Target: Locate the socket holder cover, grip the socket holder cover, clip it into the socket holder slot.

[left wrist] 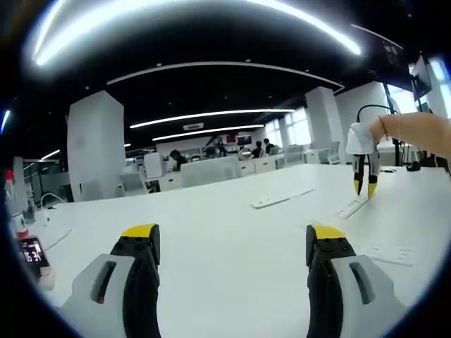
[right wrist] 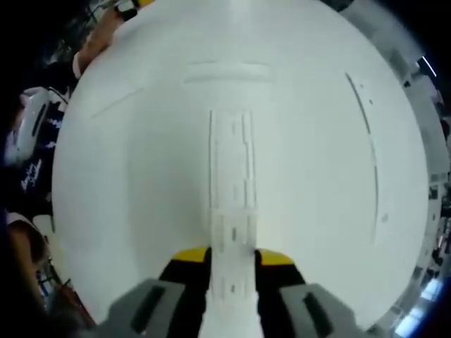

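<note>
In the right gripper view a long white slotted strip, the socket holder cover (right wrist: pixel 232 169), lies lengthwise on the white table (right wrist: pixel 141 211). Its near end runs between my right gripper's (right wrist: pixel 232 257) yellow-tipped jaws, which press against both its sides. The left gripper view shows that same right gripper (left wrist: pixel 365 184) held by a person's hand, pointing down with its tips on the end of the white strip (left wrist: pixel 350 208). My left gripper (left wrist: pixel 232 239) hovers low over the table (left wrist: pixel 225 211), jaws wide open with nothing between them.
Another white strip (left wrist: pixel 282 198) lies farther back and a flat socket plate (left wrist: pixel 387 253) at the near right. A second long strip (right wrist: pixel 368 141) runs along the right. A timer (left wrist: pixel 32 253) and bottle (left wrist: pixel 13 204) stand at the left edge. Desks and people sit beyond.
</note>
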